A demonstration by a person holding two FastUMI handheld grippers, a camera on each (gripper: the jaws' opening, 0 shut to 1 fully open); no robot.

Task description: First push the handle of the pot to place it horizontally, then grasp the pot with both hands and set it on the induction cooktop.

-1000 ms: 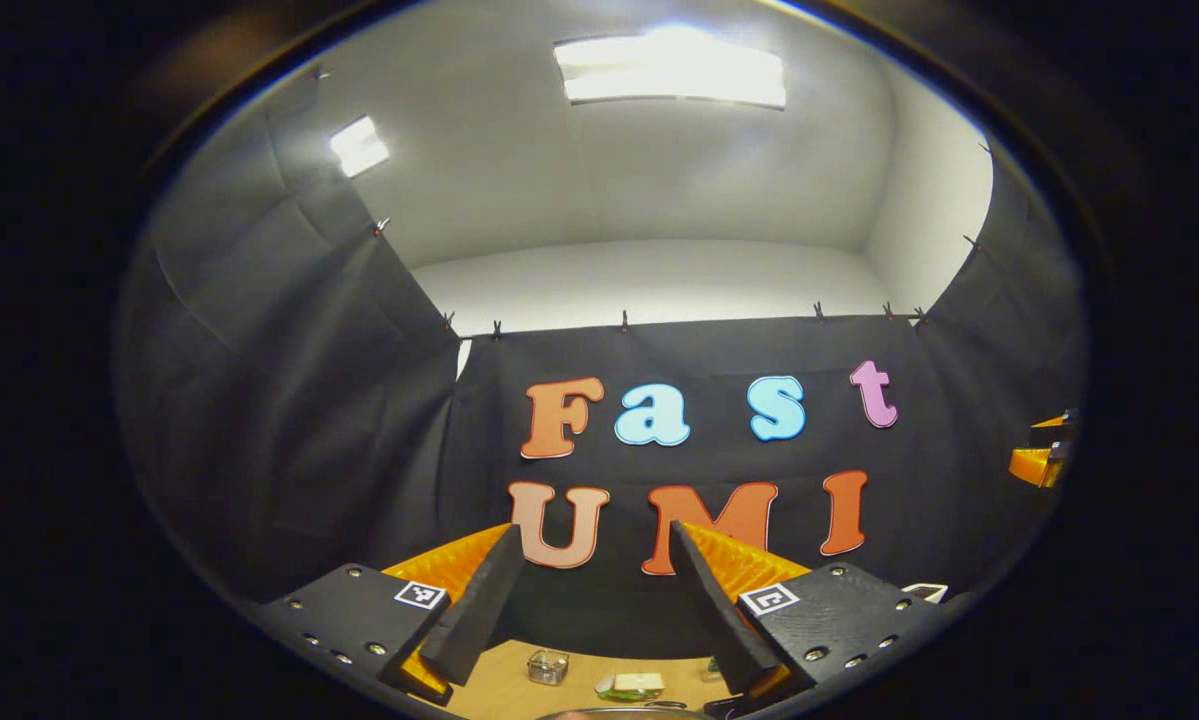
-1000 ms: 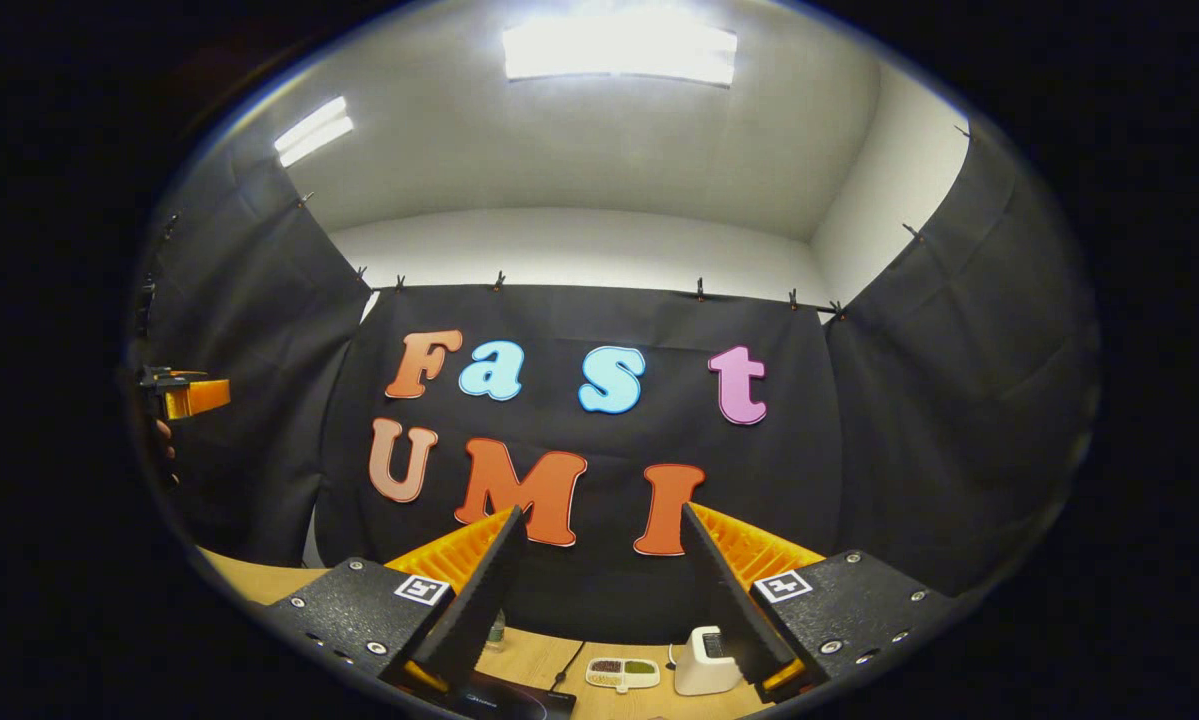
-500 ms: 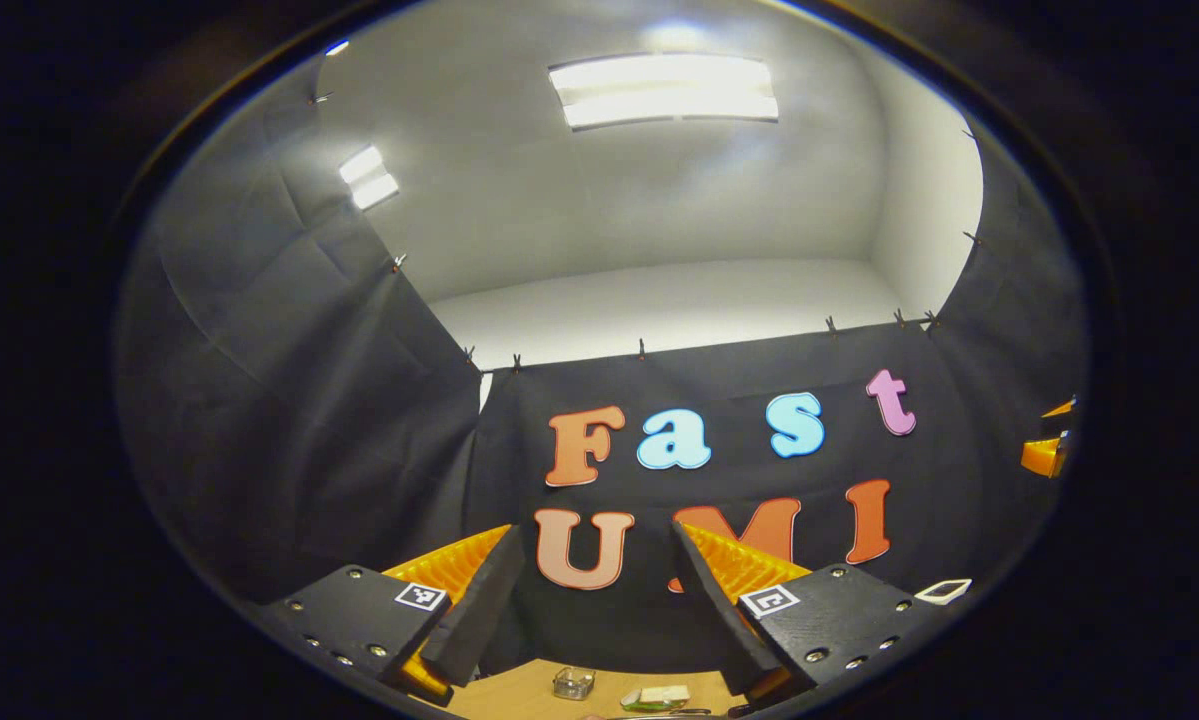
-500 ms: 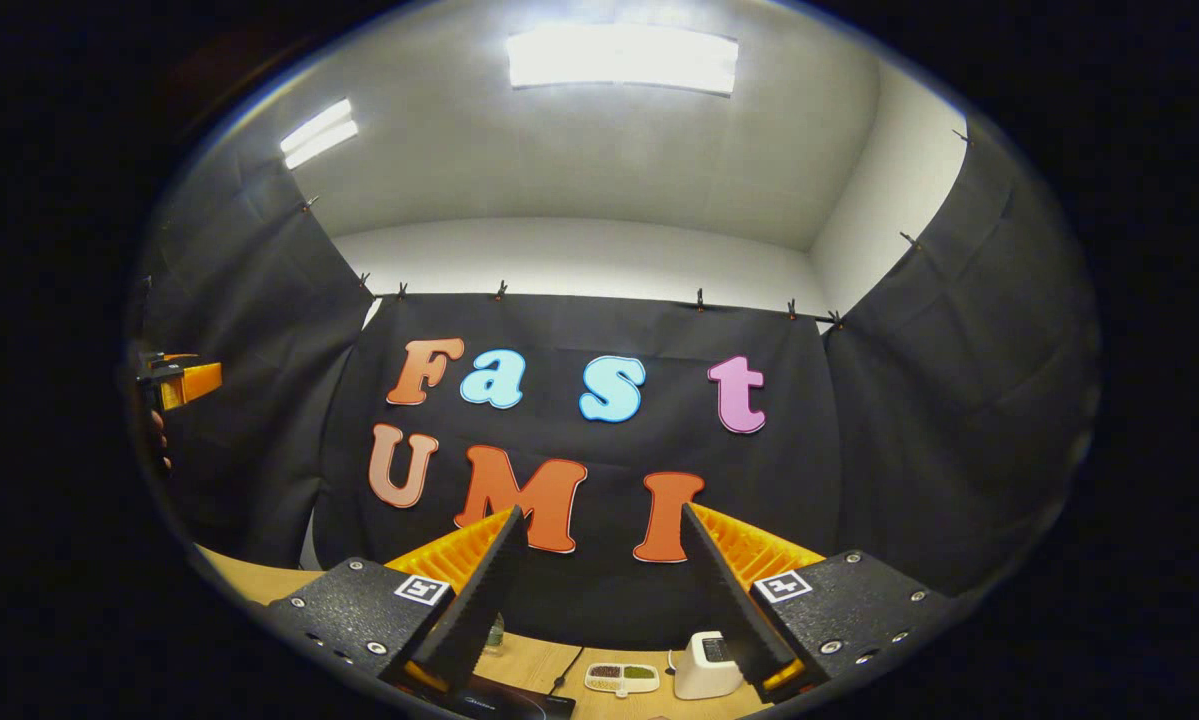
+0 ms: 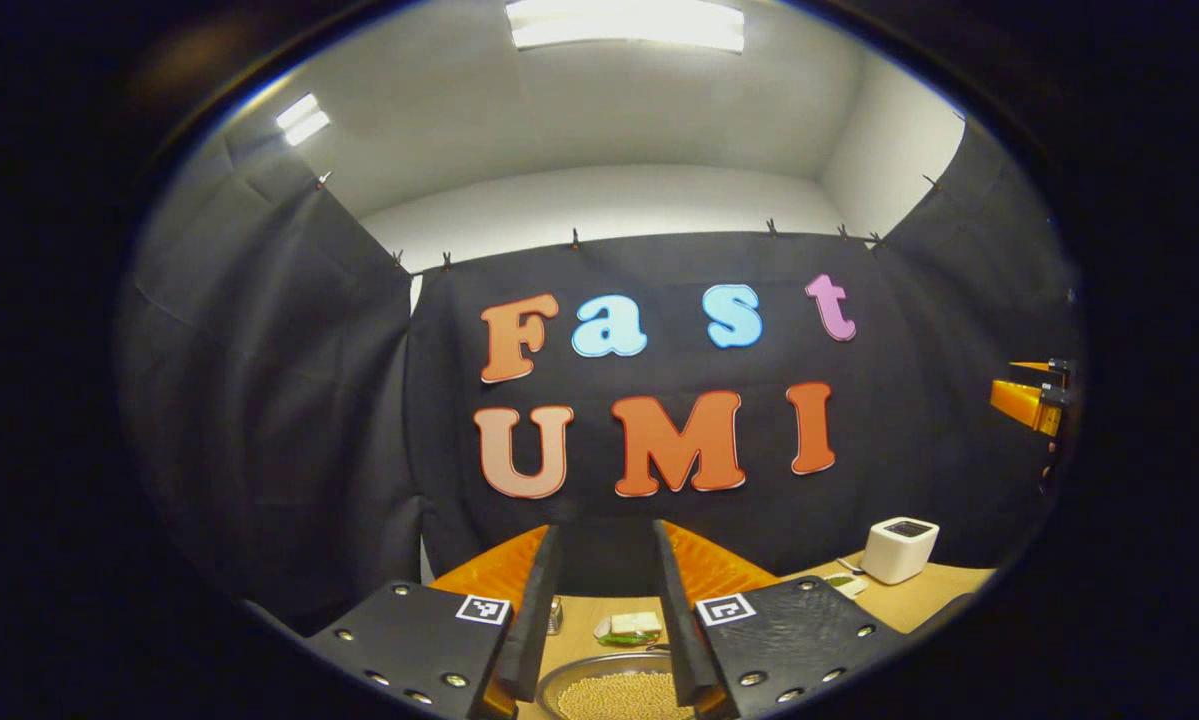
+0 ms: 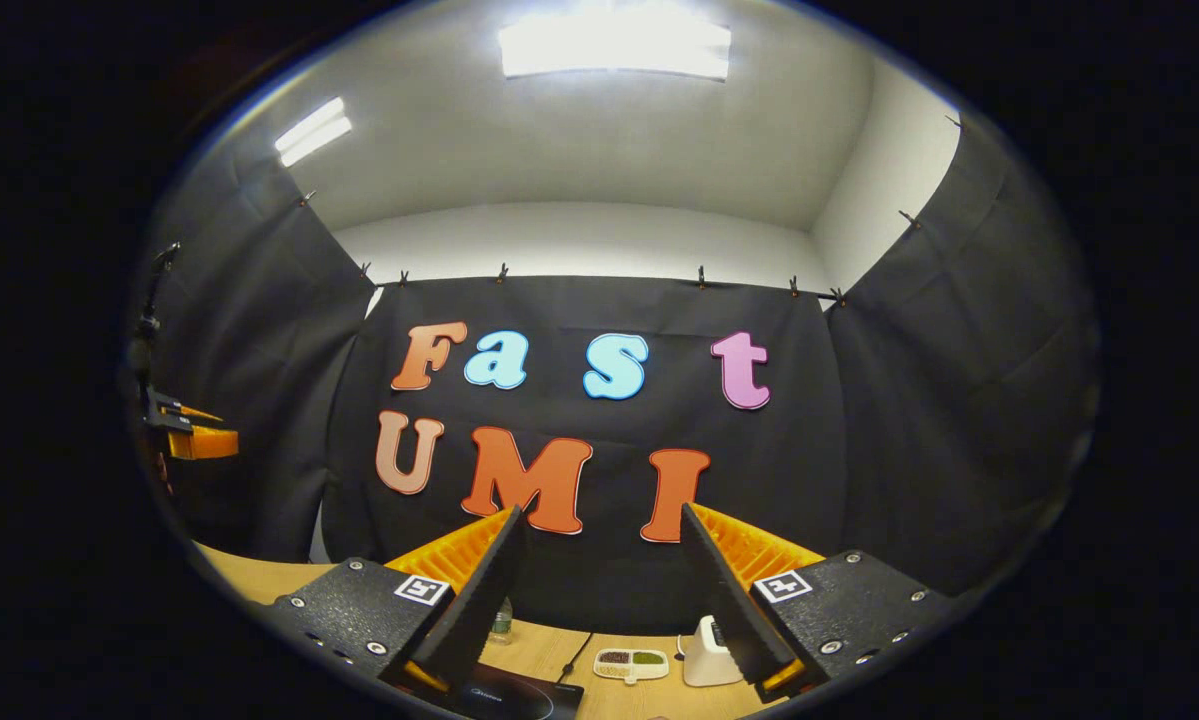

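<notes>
A metal pot holding pale round beans lies low in the left gripper view, just under and between my fingers. My left gripper hangs above it, open with a narrow gap and nothing clamped. The pot's handle is hidden. In the right gripper view, the black induction cooktop lies on the wooden table under the left finger. My right gripper is open, wide and empty, held above the table. Each gripper also appears at the edge of the other's view: the right gripper and the left gripper.
A white box-shaped appliance stands at the table's back right, also seen as the white appliance. A small divided dish, a cable and a bottle lie behind the cooktop. Small items sit behind the pot.
My left gripper has tipped downward, bringing the pot of beans and more of the table into view, and its fingers stand closer together. The right gripper has barely moved.
</notes>
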